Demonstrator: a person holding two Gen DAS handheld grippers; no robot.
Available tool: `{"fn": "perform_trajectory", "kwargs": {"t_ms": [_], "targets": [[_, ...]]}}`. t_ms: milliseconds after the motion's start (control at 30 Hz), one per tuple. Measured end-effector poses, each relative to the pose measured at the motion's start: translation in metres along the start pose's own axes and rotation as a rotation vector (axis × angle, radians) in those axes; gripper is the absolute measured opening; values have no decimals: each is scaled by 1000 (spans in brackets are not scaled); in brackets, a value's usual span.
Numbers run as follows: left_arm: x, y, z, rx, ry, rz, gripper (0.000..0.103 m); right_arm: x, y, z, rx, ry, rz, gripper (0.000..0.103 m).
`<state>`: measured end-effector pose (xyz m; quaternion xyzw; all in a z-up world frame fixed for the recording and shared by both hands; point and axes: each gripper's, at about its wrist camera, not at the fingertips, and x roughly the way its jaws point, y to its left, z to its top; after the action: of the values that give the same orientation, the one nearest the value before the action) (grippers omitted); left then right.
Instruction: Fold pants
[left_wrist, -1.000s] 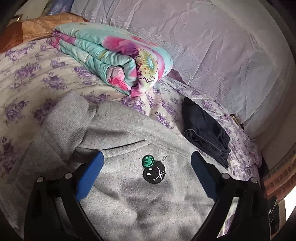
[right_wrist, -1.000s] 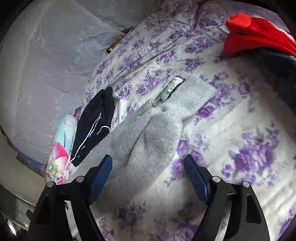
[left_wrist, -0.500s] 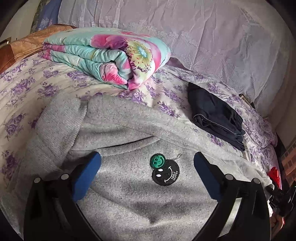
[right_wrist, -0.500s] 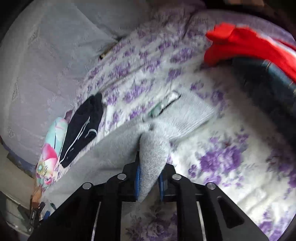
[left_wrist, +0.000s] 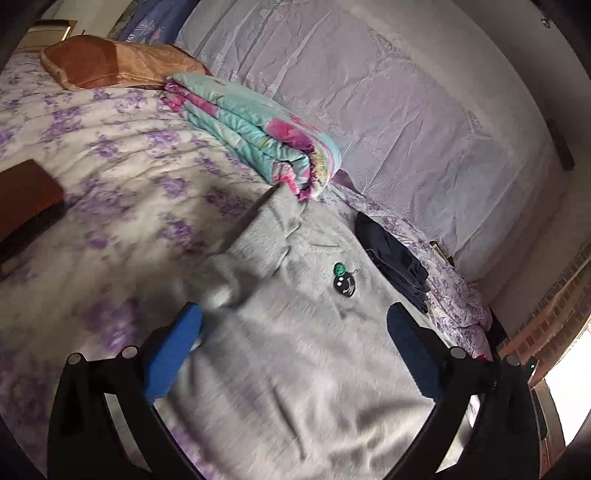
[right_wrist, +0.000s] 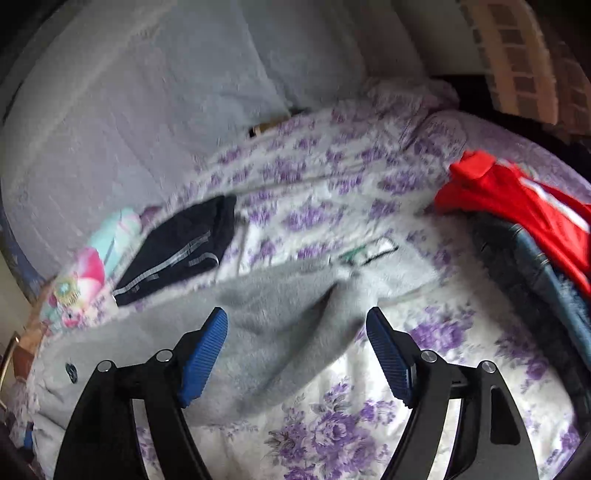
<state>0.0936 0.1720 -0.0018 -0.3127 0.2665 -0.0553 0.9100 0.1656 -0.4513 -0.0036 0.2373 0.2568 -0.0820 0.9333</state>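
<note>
The grey pants (left_wrist: 306, 332) are spread across the bed (left_wrist: 110, 192), on a quilted cover printed with purple flowers. In the left wrist view the fleecy grey cloth fills the field from the centre down to 6 o'clock, with a rumpled fold bunched near 9 o'clock of the centre and a small round black and green badge (left_wrist: 344, 282) toward 1 o'clock. The left tool (left_wrist: 293, 350) is held released, its blue pads spread wide over the cloth and nothing gripped between them. In the right wrist view the right tool (right_wrist: 297, 354) is likewise seen released, with a raised ridge of the grey fabric (right_wrist: 280, 325) lying between the ribbed blue pads; whether the pads touch it cannot be told through the blur.

The step in hand is judged to be an early fold: the garment is laid out but lumpy, and no neat fold is formed yet. The next move would call for an edge or the ridge to be pinched firmly and carried over, the soft knit being likely to sag and slip.

A folded floral blanket (left_wrist: 255, 133), glossy and layered, is seen at 12 o'clock, its end touching the pants. A folded dark garment (left_wrist: 395, 266) lies at 2 o'clock, and red cloth (right_wrist: 517, 199) over denim at 3 o'clock in the right view.
</note>
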Motion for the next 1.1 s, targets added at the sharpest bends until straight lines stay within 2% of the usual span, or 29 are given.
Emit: {"fn": "perform_trajectory", "kwargs": {"t_ms": [67, 133, 200, 267, 400, 500, 533, 567, 600, 667, 767, 867, 1033, 1067, 1100], "targets": [[-11, 15, -6, -57, 56, -14, 98, -32, -1, -2, 10, -64, 43, 79], [-13, 33, -9, -130, 133, -73, 98, -63, -1, -15, 37, -72, 152, 79], [-15, 34, -6, -124, 151, -86, 98, -88, -3, -32, 67, -48, 247, 79], [-5, 28, -5, -110, 193, -47, 98, -112, -2, -54, 69, 12, 325, 79], [19, 13, -3, -27, 234, 26, 98, -165, -6, -91, 32, 110, 349, 79], [27, 11, -1, -29, 221, 3, 97, -196, -15, -110, 25, 190, 327, 79], [27, 12, -2, -30, 212, -5, 88, -206, -21, -117, 34, 221, 314, 79], [28, 12, -2, -26, 207, -1, 69, -212, -25, -125, 45, 244, 298, 79], [30, 14, -3, -27, 205, 9, 62, -218, -31, -131, 58, 269, 283, 79], [29, 20, -2, -57, 193, 4, 37, -230, -42, -150, 92, 312, 258, 79], [29, 28, -2, -108, 202, -38, 30, -229, -52, -165, 120, 346, 232, 79], [25, 27, -1, -99, 201, -36, 26, -205, -66, -171, 194, 380, 222, 79], [21, 29, -2, -108, 200, -41, 21, -169, -75, -148, 271, 327, 241, 78], [20, 30, -2, -116, 202, -42, 19, -161, -77, -144, 275, 313, 243, 70], [19, 31, -2, -122, 201, -44, 18, -154, -79, -140, 279, 297, 234, 58]]}}
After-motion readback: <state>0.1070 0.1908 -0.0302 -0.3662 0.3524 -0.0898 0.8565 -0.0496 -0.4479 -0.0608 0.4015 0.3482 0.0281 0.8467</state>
